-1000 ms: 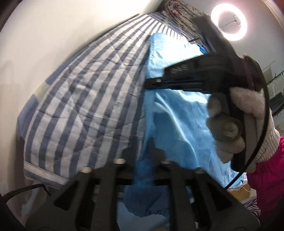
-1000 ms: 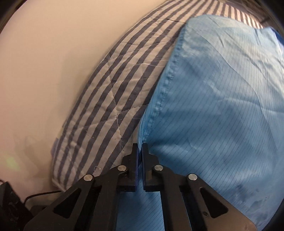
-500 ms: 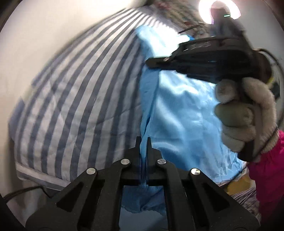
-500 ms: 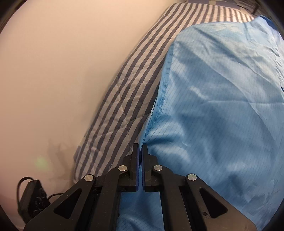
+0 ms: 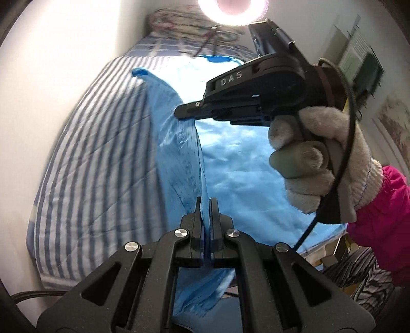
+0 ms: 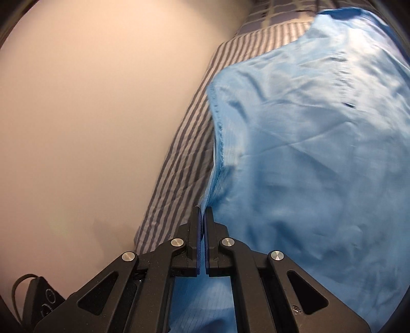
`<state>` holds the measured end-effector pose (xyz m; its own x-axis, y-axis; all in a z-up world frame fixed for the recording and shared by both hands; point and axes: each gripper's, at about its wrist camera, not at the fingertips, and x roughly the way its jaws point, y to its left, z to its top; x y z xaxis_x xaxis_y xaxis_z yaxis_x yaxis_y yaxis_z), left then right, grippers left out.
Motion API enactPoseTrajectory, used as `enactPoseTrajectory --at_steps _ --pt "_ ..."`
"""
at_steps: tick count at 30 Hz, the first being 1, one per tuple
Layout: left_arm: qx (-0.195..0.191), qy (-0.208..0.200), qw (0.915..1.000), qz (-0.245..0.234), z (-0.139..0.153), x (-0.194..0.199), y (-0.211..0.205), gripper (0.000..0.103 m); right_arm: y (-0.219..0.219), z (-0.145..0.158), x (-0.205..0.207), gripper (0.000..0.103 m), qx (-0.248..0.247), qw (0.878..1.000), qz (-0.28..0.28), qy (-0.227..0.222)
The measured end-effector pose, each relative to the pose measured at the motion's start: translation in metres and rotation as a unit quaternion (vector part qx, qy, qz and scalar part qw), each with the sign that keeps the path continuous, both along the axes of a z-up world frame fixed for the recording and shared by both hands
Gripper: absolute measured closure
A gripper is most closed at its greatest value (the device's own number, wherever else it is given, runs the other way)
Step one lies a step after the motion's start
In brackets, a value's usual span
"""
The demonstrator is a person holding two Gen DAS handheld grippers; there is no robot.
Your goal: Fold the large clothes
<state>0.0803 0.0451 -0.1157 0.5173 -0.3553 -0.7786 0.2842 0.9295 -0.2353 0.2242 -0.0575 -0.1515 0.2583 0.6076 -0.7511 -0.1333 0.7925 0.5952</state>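
Both the left gripper (image 5: 206,205) and right gripper (image 6: 202,212) clamp the blue garment's (image 5: 230,164) hem, raised toward 12 o'clock over the striped quilt (image 5: 102,158).

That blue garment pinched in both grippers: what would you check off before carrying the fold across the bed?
1. Left gripper shut on the blue garment: ok, cloth sits between its fingers.
2. Right gripper shut on the same garment's edge: ok.
3. Edge between the two grips lifted off the striped bedcover: ok, it rises as a ridge.
4. Rest of the garment lying flat: not ok, wrinkles show across it.
5. Gloved hand firm on the right gripper's handle: ok.
6. Far end of the garment free of snags: cannot tell, blurred and glare from the ring light.
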Motion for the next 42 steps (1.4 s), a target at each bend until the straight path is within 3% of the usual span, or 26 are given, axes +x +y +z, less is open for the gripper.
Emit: enactPoseTrajectory --at_steps 9,14,20,23,25,30,33,35,37,42 --pt "0.044 0.003 0.9951 -0.088 -0.012 0.0 -0.082 0.103 -0.103 -0.017 -0.048 0.102 0.029 0.994 -0.1 0.016" --pt "0.048 0.031 0.9929 -0.104 -0.031 0.004 -0.103 0.103 -0.124 -0.039 -0.059 0.102 0.012 0.992 -0.12 0.036" --pt "-0.008 0.067 0.991 -0.116 -0.031 -0.006 -0.099 0.103 -0.131 -0.037 -0.049 0.102 -0.015 0.993 -0.117 0.028" --pt "-0.051 0.093 0.9853 -0.134 -0.024 -0.017 -0.088 0.103 -0.124 -0.035 -0.05 0.102 -0.033 0.992 -0.117 0.029" --pt "-0.071 0.089 0.9833 -0.143 -0.015 -0.022 -0.074 0.103 -0.123 -0.031 -0.052 0.102 -0.044 0.992 -0.114 0.032" --pt "-0.072 0.047 0.9928 -0.083 0.003 -0.01 -0.031 0.103 -0.126 -0.041 -0.061 0.097 -0.071 0.99 -0.114 0.045" --pt "-0.082 0.048 0.9949 -0.034 0.004 0.002 -0.003 0.103 -0.128 -0.032 -0.073 0.097 -0.081 0.99 -0.107 0.04" --pt "-0.093 0.061 0.9938 0.003 -0.004 0.013 0.015 0.103 -0.123 -0.022 -0.083 0.092 -0.083 0.992 -0.091 0.031" --pt "-0.1 0.079 0.9917 0.015 -0.01 0.011 0.024 0.103 -0.113 -0.008 -0.099 0.083 -0.09 0.994 -0.065 0.014" --pt "-0.091 0.113 0.9895 -0.001 -0.037 0.013 0.013 0.103 -0.084 0.009 -0.146 0.083 -0.072 0.997 0.006 -0.003"
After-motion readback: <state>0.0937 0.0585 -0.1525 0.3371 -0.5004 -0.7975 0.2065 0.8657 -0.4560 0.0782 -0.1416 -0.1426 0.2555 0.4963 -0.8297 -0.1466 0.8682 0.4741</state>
